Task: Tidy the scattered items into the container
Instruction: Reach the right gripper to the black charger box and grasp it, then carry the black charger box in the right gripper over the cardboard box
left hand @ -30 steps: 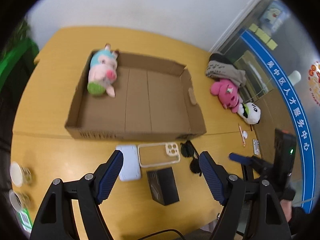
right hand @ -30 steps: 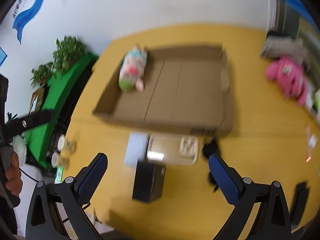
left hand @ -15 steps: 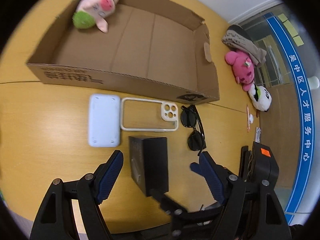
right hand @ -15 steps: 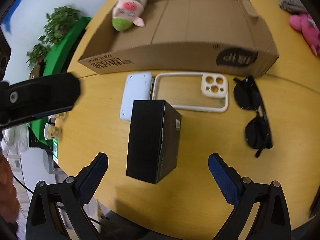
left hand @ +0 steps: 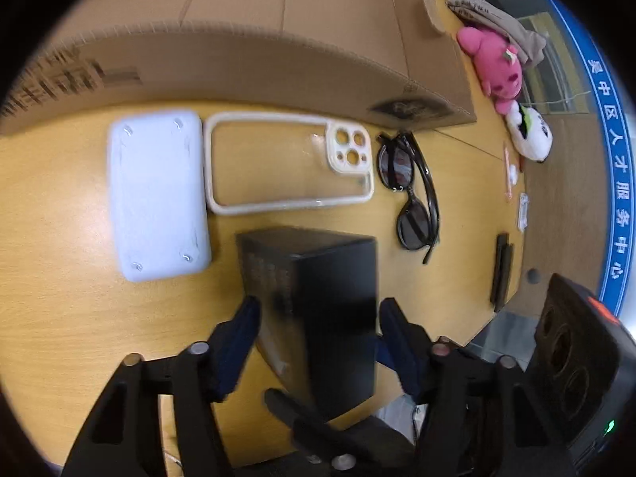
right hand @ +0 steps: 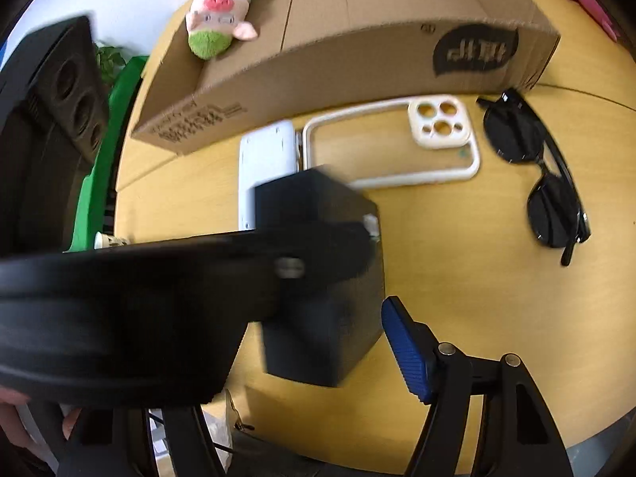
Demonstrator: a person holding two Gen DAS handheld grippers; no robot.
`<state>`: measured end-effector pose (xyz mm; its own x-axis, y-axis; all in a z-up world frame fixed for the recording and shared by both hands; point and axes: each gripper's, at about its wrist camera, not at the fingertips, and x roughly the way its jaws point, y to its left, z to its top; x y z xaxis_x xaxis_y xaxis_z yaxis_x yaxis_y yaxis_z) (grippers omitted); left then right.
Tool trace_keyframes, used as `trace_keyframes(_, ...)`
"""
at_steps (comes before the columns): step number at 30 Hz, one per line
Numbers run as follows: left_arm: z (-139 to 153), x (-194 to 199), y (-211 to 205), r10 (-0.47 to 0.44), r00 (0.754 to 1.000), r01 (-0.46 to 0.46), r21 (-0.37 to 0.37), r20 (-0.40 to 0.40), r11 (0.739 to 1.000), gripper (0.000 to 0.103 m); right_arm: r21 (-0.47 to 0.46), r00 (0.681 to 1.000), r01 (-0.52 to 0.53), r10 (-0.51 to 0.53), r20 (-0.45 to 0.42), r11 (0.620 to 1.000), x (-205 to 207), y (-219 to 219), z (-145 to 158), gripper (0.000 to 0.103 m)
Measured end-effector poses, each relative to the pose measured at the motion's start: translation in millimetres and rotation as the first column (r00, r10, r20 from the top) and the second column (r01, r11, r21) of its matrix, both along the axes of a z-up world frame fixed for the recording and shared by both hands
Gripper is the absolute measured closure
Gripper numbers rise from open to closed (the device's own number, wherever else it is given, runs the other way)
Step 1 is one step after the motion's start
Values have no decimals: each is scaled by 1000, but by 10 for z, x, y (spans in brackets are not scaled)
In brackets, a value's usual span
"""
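Observation:
A black box (left hand: 318, 298) stands on the wooden table, and my left gripper (left hand: 318, 326) straddles it with a blue pad close on each side; whether the pads touch is unclear. In the right wrist view the black box (right hand: 330, 278) sits between my right gripper's fingers (right hand: 409, 349), and the left gripper's arm crosses in front and hides the other finger. Behind lie a white pad (left hand: 155, 194), a clear phone case (left hand: 286, 163) and black sunglasses (left hand: 413, 194). The cardboard box (left hand: 246, 63) is beyond; a pig plush (right hand: 218, 12) lies inside.
A pink plush (left hand: 497, 63) and a panda plush (left hand: 530, 135) lie to the right of the cardboard box, with a folded cloth (left hand: 493, 16) behind them. A dark flat object (left hand: 501, 266) and small papers sit near the table's right edge. Green plants (right hand: 107, 55) stand left.
Both grippers have dropped and moved forward onto the black box. The left gripper's jaws have narrowed around it. The left gripper's arm now crosses the right wrist view.

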<state>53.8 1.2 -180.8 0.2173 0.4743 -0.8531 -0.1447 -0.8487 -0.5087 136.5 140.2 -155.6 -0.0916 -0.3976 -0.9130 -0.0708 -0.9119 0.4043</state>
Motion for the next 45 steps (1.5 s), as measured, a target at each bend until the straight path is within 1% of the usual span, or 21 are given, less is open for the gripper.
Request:
trace_keyframes(1, -22, 8, -16, 10, 1000, -10, 8, -1, 1000, 46, 0, 1000, -4, 4, 7, 1000, -10, -1, -35, 33)
trace_keyframes(2, -26, 14, -28, 14, 1000, -14, 11, -7, 1000, 47, 2, 1000, -6, 6, 13, 1000, -20, 3, -72, 39)
trace_keyframes(5, -10, 22, -38, 15, 1000, -14, 2, -20, 1000, 48, -13, 1000, -12, 12, -2, 1000, -21, -7, -104, 41)
trace_keyframes(8, 54, 45, -1, 16, 999, -18, -29, -46, 999, 49, -27, 1000, -26, 25, -9, 999, -36, -15, -67, 44)
trace_keyframes(10, 228, 41, 27, 21, 996, -24, -25, -90, 999, 49, -30, 999, -25, 24, -34, 999, -35, 2, 33, 44)
trace_keyframes(12, 474, 28, 48, 27, 989, -31, -21, -148, 999, 49, -30, 995, -32, 29, -93, 999, -52, 59, 235, 44)
trace_keyframes(15, 979, -20, 81, 42, 965, -46, -10, -261, 999, 49, -27, 978, -45, 39, -203, 999, -104, 125, 638, 44)
trace_keyframes(16, 1192, -36, 88, 49, 950, -52, -3, -309, 999, 49, -24, 970, -51, 44, -240, 998, -121, 137, 778, 44)
trace_keyframes(18, 1583, -61, 91, 70, 917, -68, 19, -392, 997, 49, -10, 940, -67, 59, -337, 998, -169, 184, 1149, 44)
trace_keyframes(19, 1801, -74, 88, 82, 897, -77, 30, -435, 997, 49, -5, 924, -72, 65, -376, 997, -186, 210, 1310, 44)
trace_keyframes(20, 2002, -73, 96, 91, 875, -81, 41, -476, 996, 49, 5, 901, -79, 74, -427, 997, -202, 225, 1527, 44)
trace_keyframes(22, 2449, -60, 107, 107, 819, -84, 66, -564, 994, 49, 25, 853, -89, 89, -514, 996, -210, 269, 1901, 44)
trace_keyframes(23, 2658, -47, 115, 115, 790, -84, 79, -603, 993, 49, 37, 822, -93, 98, -561, 995, -217, 277, 2110, 44)
trace_keyframes(26, 3136, 8, 131, 134, 709, -80, 110, -693, 991, 49, 68, 737, -94, 115, -666, 993, -225, 302, 2637, 44)
trace_keyframes(28, 3412, 22, 176, 145, 654, -78, 125, -742, 989, 49, 81, 694, -95, 124, -709, 992, -226, 294, 2869, 44)
trace_keyframes(29, 3519, 27, 172, 151, 631, -78, 132, -761, 988, 49, 87, 669, -94, 128, -732, 992, -242, 278, 2988, 44)
trace_keyframes(31, 3662, 11, 162, 159, 598, -77, 141, -785, 987, 49, 95, 632, -95, 134, -763, 991, -231, 271, 3166, 44)
trace_keyframes(34, 3792, -63, 119, 162, 570, -70, 149, -805, 986, 49, 107, 590, -91, 140, -795, 990, -282, 249, 3355, 44)
trace_keyframes(37, 3846, -171, 63, 159, 557, -64, 149, -815, 987, 49, 110, 574, -85, 139, -807, 990, -432, 173, 3426, 44)
trace_keyframes(42, 3892, -335, 56, 147, 557, -54, 141, -817, 989, 49, 106, 572, -78, 132, -809, 991, -608, 18, 3452, 44)
trace_keyframes(45, 3875, -465, 67, 141, 567, -44, 140, -812, 989, 49, 105, 578, -69, 126, -806, 992, -693, -6, 3461, 44)
